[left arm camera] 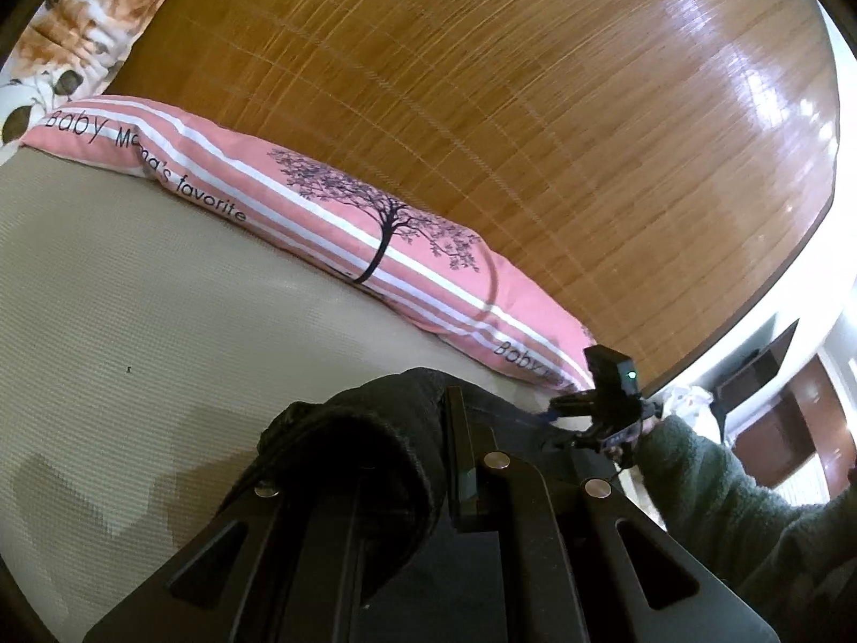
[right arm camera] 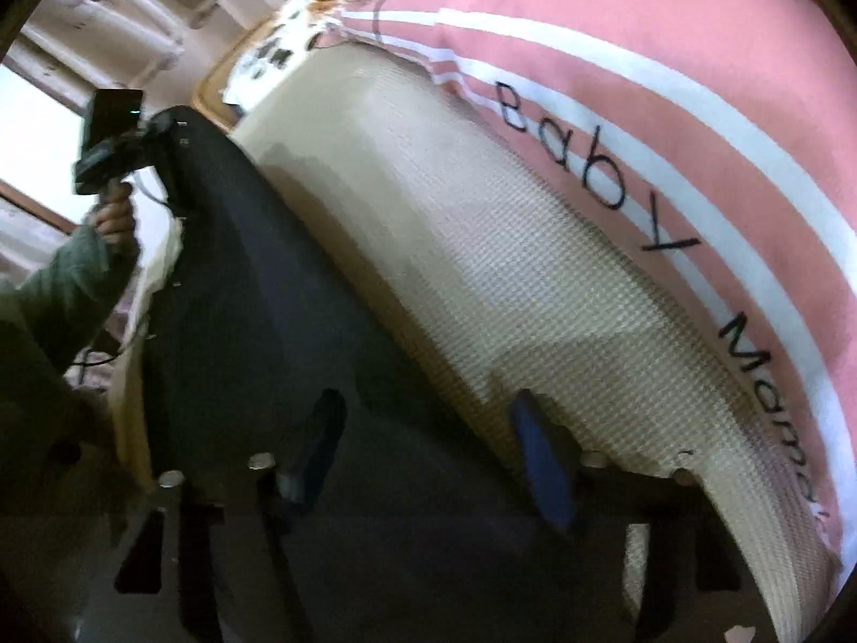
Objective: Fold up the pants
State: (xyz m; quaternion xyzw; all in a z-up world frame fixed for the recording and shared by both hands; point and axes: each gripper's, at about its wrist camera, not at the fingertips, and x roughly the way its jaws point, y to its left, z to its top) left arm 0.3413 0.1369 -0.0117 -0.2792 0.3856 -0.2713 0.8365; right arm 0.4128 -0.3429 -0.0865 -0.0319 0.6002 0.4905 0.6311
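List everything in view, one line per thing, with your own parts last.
pants: one, dark, on the mat, one edge lifted
mat: one, beige, woven, under the pants
pillow: one, pink with white stripes, along the mat's far edge
floral bedding: one, orange and white, beyond the pillow
bamboo mat: one, brown, behind the pillow
left gripper: one, black, jaws shut on pants
right gripper: one, black, jaws apart over the pants
sleeve: green, both arms

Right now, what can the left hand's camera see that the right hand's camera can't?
Only the left wrist view shows the tree print on the pink pillow, the bamboo mat, and the left gripper shut on the dark pants. Only the right wrist view shows a window. Both show the pillow, the pants, and the beige bed cover.
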